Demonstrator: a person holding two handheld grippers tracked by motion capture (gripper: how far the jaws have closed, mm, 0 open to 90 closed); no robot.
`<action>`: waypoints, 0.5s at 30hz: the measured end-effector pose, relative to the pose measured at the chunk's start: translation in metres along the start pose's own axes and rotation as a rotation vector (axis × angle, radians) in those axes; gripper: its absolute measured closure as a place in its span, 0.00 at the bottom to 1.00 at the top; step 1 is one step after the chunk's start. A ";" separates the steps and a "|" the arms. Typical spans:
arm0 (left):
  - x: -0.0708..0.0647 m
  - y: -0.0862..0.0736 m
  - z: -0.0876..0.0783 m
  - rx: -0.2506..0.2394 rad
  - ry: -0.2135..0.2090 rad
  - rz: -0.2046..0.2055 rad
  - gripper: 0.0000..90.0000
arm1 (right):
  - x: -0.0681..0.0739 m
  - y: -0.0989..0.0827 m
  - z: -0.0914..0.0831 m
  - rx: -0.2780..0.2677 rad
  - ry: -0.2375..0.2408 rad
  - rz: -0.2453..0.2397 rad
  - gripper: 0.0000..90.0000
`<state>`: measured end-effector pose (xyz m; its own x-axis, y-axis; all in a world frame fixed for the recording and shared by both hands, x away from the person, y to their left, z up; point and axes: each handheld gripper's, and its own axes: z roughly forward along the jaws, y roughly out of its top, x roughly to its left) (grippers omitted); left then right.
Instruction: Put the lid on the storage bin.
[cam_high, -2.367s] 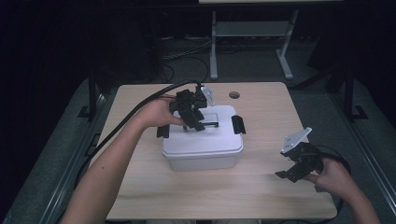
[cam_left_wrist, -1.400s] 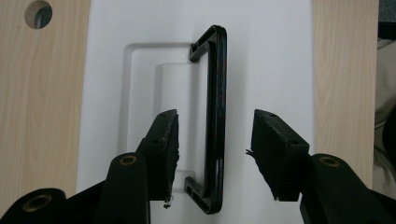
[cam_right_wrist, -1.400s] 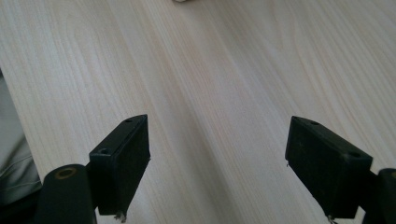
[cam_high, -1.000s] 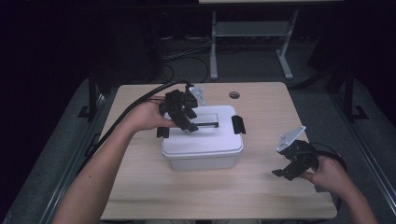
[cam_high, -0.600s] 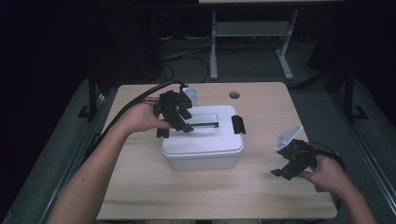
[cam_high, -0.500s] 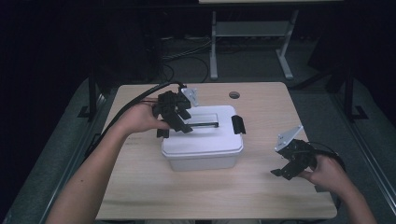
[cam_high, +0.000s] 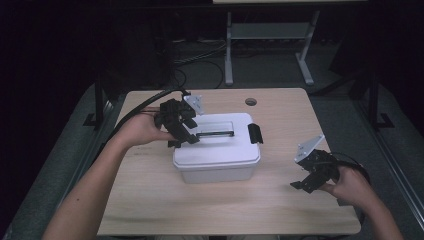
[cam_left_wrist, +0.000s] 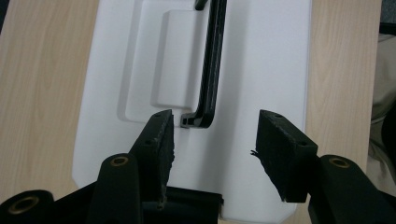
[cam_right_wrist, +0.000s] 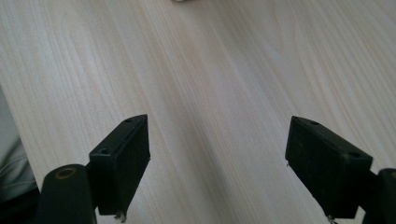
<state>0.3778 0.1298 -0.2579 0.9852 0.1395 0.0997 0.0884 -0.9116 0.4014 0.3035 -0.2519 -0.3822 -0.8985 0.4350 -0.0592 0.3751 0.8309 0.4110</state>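
A: Left gripper (cam_left_wrist: 212, 149), what's it doing?

B: Jaws apart, nothing held. They've just been opening wider; betw. them there's bare white lid and the near end of the black handle (cam_left_wrist: 211, 70), just ahead of the left pad, not pinched.

A: And the box?

B: White lidded storage box (cam_high: 216, 155), mid-table. In the high view the left gripper (cam_high: 182, 131) hangs over the lid's left end, by the handle (cam_high: 215, 133). The handle lies flat in the lid's recess and runs away from the jaws in the left gripper view.

A: Latches?

B: Black clip (cam_high: 254, 133) on the box's right end. The left end sits under the gripper, can't tell.

A: Right gripper (cam_right_wrist: 217, 158)?

B: Wide open, empty, over bare wood tabletop (cam_right_wrist: 196, 70). High view: right gripper (cam_high: 315, 172) near the table's right front, well apart from the box.

A: Anything else?

B: A round hole (cam_high: 250, 102) in the table (cam_high: 150, 200) behind the box.
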 end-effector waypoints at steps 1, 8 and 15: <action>0.000 -0.001 -0.001 -0.004 0.002 -0.006 0.51 | 0.000 0.000 0.000 0.000 0.001 0.001 0.24; -0.001 -0.011 -0.005 -0.018 0.006 -0.028 0.48 | 0.000 0.000 0.001 0.001 -0.001 -0.001 0.24; -0.002 -0.021 -0.007 -0.021 0.013 -0.049 0.44 | 0.000 0.001 0.002 0.005 0.001 -0.002 0.24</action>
<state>0.3725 0.1514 -0.2605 0.9778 0.1886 0.0912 0.1331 -0.8954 0.4249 0.3042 -0.2501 -0.3830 -0.8997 0.4326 -0.0590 0.3742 0.8336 0.4062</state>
